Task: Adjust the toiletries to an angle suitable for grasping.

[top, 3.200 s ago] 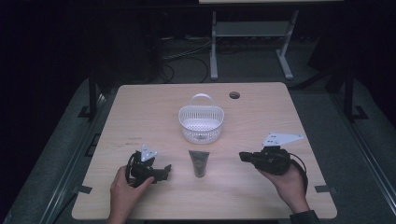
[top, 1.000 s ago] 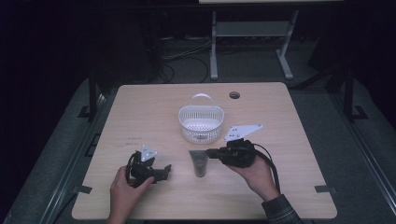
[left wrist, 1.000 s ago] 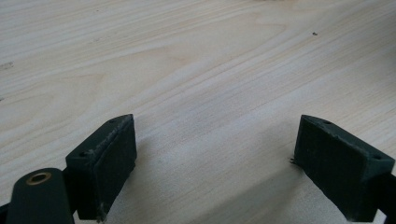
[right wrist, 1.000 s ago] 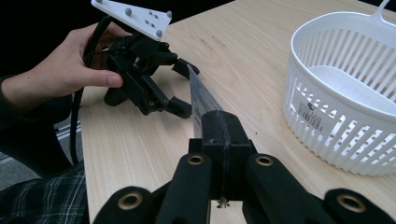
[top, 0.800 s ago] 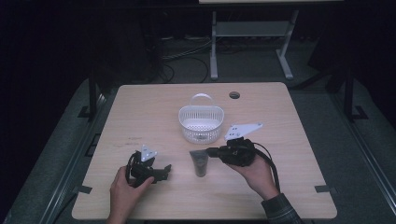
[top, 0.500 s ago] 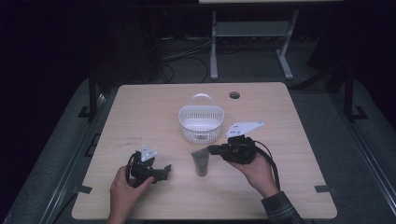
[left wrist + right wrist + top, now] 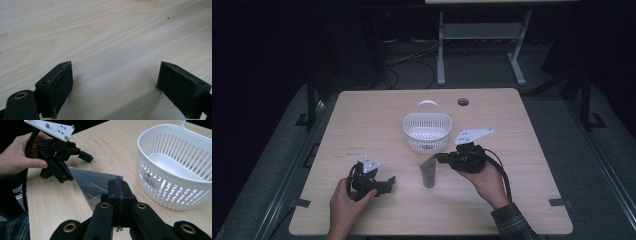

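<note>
Pouch [image 7: 428, 172], dark and flat, sits near the middle of the bench, a little toward your edge, with the white basket [image 7: 427, 131] just behind it toward the far edge. Your right gripper [image 7: 443, 158] has its jaws pressed together on the pouch's upper edge; in the right gripper view the pouch [image 7: 95, 185] runs out from under the closed jaws. That is a thin bite on a floppy thing. If you lift fast or swing it, the pouch may slide out of the jaws, since only its rim seems pinched. It may also sag and catch the basket's near rim [image 7: 160, 170], and the light basket could tip or skid toward the far edge. Your left gripper [image 7: 384, 181] rests near your edge of the bench at the left, jaws spread wide over bare wood, holding nothing, so it is well apart and cannot steady either thing.
</note>
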Available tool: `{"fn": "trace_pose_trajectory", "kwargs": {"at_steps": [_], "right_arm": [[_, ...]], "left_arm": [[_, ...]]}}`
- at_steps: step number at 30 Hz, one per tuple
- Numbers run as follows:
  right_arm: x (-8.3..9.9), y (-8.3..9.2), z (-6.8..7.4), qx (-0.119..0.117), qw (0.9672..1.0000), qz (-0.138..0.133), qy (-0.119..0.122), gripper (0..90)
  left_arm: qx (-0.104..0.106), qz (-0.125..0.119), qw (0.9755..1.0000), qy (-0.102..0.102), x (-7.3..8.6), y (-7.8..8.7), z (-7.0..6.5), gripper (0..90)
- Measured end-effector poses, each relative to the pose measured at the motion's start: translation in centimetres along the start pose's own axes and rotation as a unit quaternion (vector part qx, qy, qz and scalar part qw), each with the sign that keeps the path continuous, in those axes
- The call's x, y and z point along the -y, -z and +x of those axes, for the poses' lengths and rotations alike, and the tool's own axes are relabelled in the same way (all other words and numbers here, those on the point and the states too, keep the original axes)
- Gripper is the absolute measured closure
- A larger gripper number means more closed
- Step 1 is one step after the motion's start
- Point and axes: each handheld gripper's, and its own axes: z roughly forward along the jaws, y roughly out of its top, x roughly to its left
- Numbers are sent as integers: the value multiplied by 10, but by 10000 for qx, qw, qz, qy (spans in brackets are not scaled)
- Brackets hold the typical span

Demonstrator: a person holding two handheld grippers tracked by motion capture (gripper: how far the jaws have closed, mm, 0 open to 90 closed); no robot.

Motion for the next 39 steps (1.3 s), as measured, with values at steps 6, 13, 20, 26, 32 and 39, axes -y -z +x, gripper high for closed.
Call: {"fn": "trace_pose_trajectory", "kwargs": {"at_steps": [6, 13, 20, 26, 32, 39], "right_arm": [[0, -2, -3, 27, 10000, 0, -38, 900], [0, -4, -7, 32, 10000, -41, -83, 900], [-3, -10, -11, 22, 9999, -11, -100, 900], [-4, -9, -11, 24, 10000, -16, -65, 900], [0, -1, -15, -8, 10000, -11, -80, 817], [2, 9, -16, -109, 9999, -45, -108, 544]], "left_arm": [[-1, 1, 10000, -1, 0, 0, 0, 121], [-3, -14, 10000, 15, 0, 0, 0, 120], [-3, -5, 10000, 3, 0, 0, 0, 120], [-3, -6, 10000, 4, 0, 0, 0, 121], [-3, -15, 10000, 17, 0, 0, 0, 121], [-4, -5, 10000, 5, 0, 0, 0, 121]]}}
